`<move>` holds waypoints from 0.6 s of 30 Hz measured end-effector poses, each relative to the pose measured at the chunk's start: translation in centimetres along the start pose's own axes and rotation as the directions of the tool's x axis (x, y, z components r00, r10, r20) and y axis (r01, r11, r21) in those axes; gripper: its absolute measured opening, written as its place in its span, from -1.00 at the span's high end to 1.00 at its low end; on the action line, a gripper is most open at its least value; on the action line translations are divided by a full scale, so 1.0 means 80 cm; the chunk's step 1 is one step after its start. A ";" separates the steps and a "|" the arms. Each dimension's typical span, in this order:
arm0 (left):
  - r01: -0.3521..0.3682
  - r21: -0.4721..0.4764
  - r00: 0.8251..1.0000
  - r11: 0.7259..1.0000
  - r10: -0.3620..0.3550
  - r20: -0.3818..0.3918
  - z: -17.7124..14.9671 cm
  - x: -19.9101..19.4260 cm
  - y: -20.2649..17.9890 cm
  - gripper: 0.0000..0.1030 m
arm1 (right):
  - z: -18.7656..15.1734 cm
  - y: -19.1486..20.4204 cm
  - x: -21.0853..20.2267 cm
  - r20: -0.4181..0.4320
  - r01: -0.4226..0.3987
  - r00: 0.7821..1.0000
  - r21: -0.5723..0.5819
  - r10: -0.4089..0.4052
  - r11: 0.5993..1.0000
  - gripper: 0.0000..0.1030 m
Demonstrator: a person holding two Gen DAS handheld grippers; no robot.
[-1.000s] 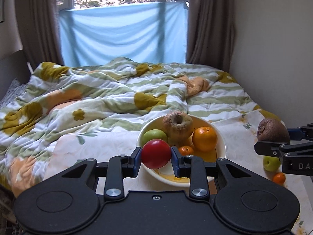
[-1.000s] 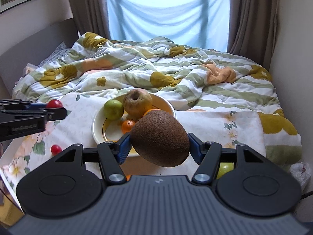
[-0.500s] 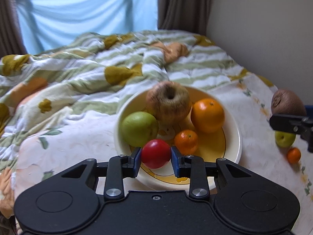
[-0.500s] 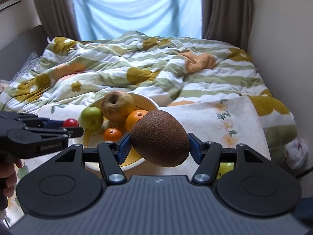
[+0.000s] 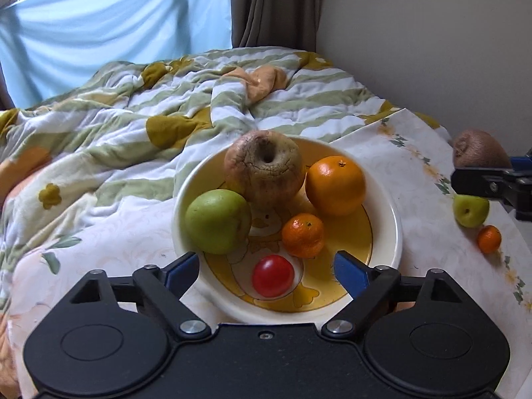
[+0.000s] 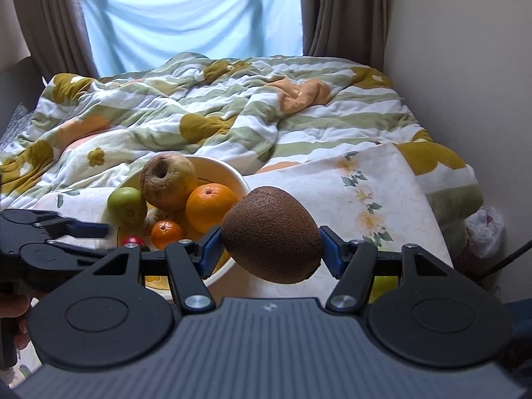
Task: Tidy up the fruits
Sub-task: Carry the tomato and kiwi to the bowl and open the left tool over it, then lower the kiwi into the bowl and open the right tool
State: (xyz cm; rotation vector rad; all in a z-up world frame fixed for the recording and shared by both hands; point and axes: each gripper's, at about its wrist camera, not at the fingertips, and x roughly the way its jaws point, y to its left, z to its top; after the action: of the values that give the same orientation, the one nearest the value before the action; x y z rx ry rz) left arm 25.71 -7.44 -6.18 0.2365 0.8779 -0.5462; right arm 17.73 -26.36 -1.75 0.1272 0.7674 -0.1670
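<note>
Presently, item by item:

- Left tool: jaws opening, well clear of the small red fruit, which lies between them on the near floor of the bowl. The pads do not press on it.
- Bowl contents: green apple, large wrinkled brown apple, orange, small mandarin, and the red fruit at the front.
- Right tool: clamped on the brown kiwi, held in the air just right of the bowl's rim, over the flowered cloth.
- Loose stock: a small green fruit and a tiny orange one lie on the cloth to the right, outside the bowl.
- Setting: the cloth is spread at the foot of a bed with a striped quilt.

Step in hand, as judged: release of the red fruit into the bowl, seemingly complete.

Next move calls for: lifting the left tool back without nudging the red fruit or rim; then carrying the kiwi over the bowl to the open yellow patch at the right, lowering before letting go, since it is round and may roll.
</note>
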 end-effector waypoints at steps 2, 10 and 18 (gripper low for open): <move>-0.003 -0.014 1.000 1.000 0.003 0.009 -0.001 -0.011 0.003 -0.77 | 0.002 0.000 -0.002 0.006 -0.003 1.000 -0.003 0.003 1.000 -0.49; -0.130 -0.107 0.985 0.986 0.141 0.099 -0.012 -0.070 0.010 -0.97 | 0.011 0.014 0.004 -0.009 -0.086 0.996 -0.111 0.086 0.990 -0.49; -0.208 -0.193 0.966 0.959 0.232 0.113 -0.029 -0.098 0.015 -0.99 | 0.014 0.043 0.041 -0.138 -0.209 0.974 -0.248 0.179 0.946 -0.49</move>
State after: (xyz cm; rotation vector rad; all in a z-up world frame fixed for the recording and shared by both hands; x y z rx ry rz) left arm 20.84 -2.68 -1.54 0.1286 0.7529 -0.2689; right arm 21.48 -23.53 -3.04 -0.0388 0.8784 0.1308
